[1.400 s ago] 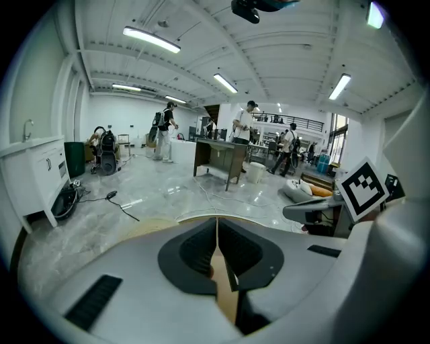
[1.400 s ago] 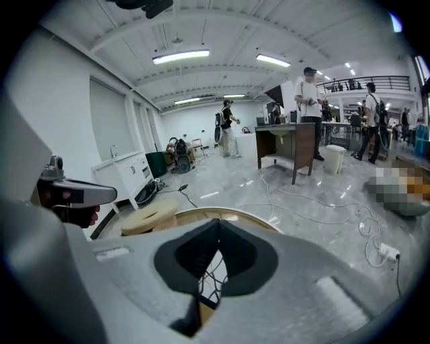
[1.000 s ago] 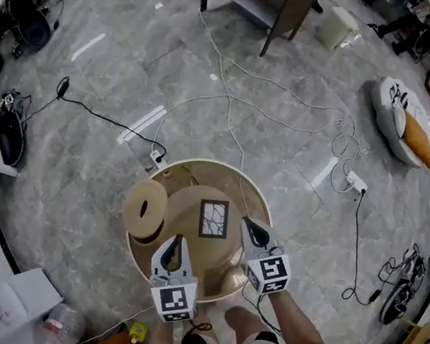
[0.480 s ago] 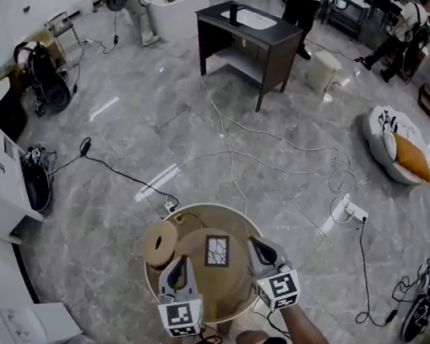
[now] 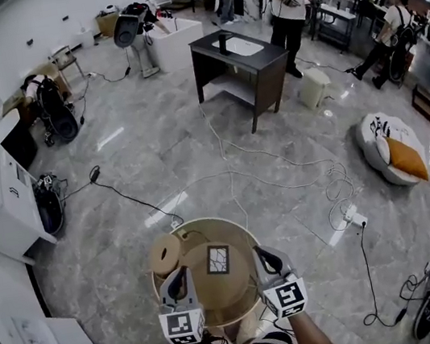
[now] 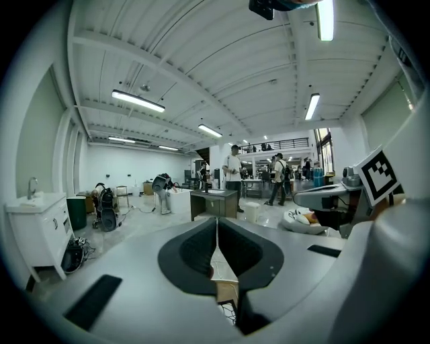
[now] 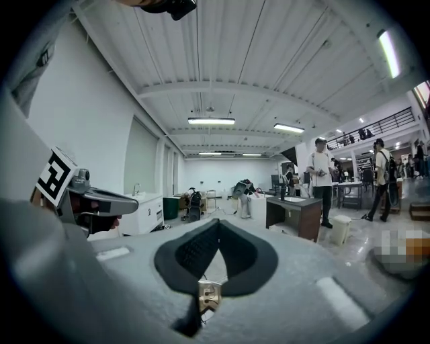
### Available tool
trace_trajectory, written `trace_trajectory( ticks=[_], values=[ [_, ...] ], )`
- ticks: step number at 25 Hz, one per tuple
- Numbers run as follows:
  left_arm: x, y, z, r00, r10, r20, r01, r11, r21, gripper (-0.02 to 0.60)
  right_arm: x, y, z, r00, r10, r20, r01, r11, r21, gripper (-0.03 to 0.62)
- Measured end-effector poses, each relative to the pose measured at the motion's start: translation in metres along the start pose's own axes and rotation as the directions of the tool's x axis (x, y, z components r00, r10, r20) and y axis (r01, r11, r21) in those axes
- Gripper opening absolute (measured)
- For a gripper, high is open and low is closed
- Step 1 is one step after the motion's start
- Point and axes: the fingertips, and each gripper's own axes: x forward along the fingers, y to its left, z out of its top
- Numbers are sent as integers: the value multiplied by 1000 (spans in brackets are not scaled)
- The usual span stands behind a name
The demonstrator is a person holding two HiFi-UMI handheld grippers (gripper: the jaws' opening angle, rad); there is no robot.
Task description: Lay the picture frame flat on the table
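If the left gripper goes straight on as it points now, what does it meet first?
Likely nothing near: the left gripper points level, passing over the round tan table. Far ahead stands the dark sink cabinet; depth is unclear.

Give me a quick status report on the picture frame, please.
Left gripper shut, empty; right gripper shut, empty. Picture frame flat on round table. Roll beside it, apart.

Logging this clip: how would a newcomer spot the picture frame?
Find the round tan table at the bottom of the head view. The frame sits near its middle: a small dark-edged rectangle with crossing lines, unlike the plain round disc at the table's left edge.
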Motion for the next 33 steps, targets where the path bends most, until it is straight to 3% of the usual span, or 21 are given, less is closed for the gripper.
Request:
trace_trajectory(
  ticks=[9,33],
  values=[
    [-30,-15,11,1000,-19,4,18,1000,20,26,-39,6,15,999,-32,39,31,999,25,-3],
    [-45,-33,23,1000,-23,21,22,999,32,25,-61,8,27,999,-21,44,21,1000,-5,-3]
  ],
)
